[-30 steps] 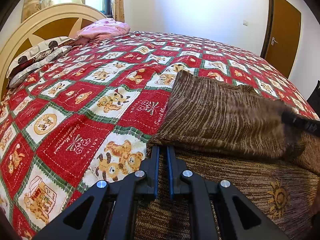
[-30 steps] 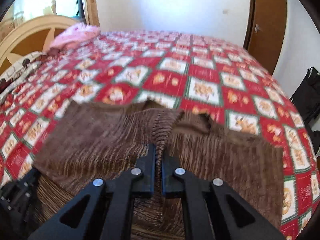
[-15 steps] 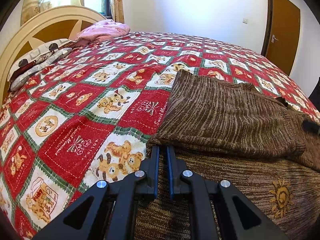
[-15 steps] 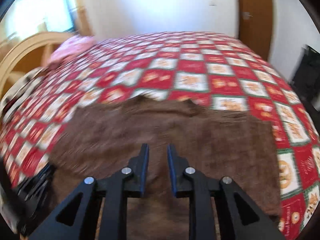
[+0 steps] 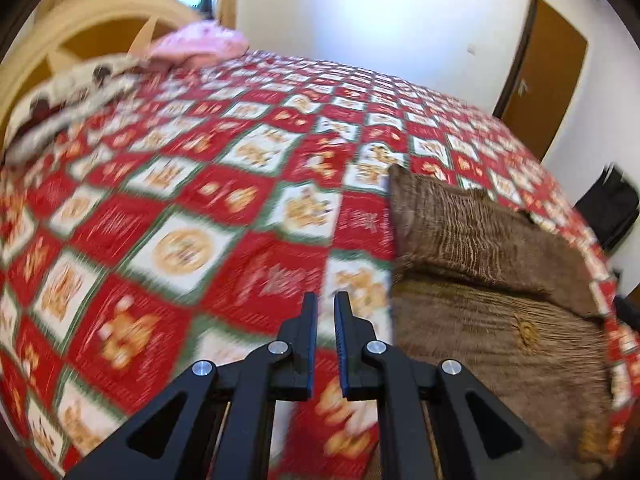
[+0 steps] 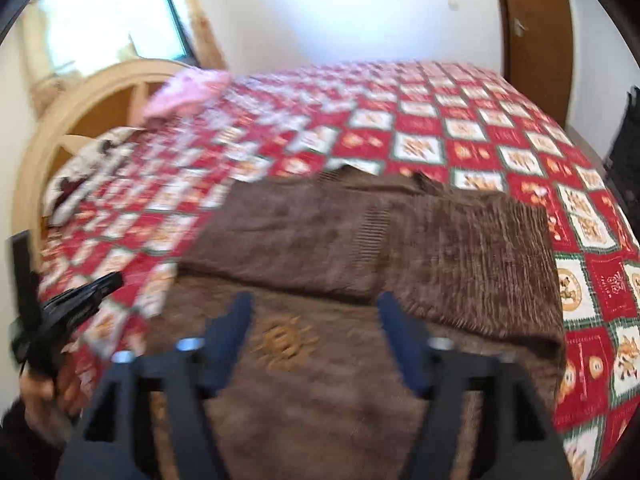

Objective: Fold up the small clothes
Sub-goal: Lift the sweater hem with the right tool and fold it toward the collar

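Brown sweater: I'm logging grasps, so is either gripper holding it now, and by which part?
Neither. The left gripper and right gripper are empty above the brown sweater.

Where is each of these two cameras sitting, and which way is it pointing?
Left wrist view: rides on the left gripper, looking along its nearly closed, empty fingers over the red patchwork bedspread, with the brown sweater off to its right.
Right wrist view: rides on the right gripper, its fingers spread wide above the sweater's sun motif; the left gripper and the person's hand show at the left edge.
Shared: sweater, bedspread, pink pillow, headboard, brown door.
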